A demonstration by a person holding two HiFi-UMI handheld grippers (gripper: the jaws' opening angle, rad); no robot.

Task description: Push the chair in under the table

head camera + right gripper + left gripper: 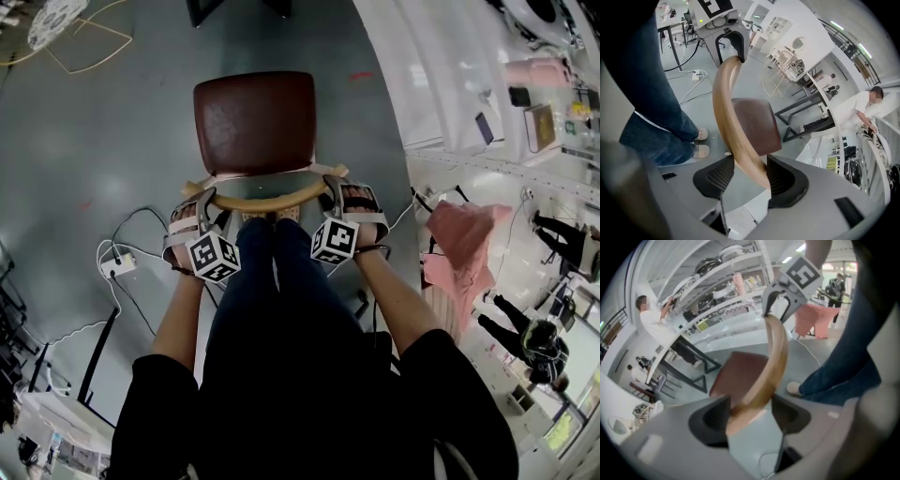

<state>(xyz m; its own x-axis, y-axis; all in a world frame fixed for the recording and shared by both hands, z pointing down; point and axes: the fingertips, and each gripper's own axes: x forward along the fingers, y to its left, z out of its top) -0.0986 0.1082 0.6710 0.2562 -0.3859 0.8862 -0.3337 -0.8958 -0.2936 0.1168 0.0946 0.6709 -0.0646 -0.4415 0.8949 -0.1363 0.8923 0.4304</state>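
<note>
The person's legs [281, 281] are standing just behind the chair [255, 122], which is sitting on open floor apart from the white table [422, 84]. The left gripper [204, 202] and right gripper [333, 187] are each clamping an end of its wooden back rail [267, 199], likely for an even push.

Clothing: black top [309, 403] with short sleeves [155, 380]; dark blue jeans [272, 281]; pale shoes [700, 151] with light soles, nearest the chair [253, 122]. Left gripper [207, 197] and right gripper [331, 183]: light grey housing, black ribbed pads [780, 180]. Each carries a white cube [214, 256] with black square markers, at the end away from the chair.
</note>
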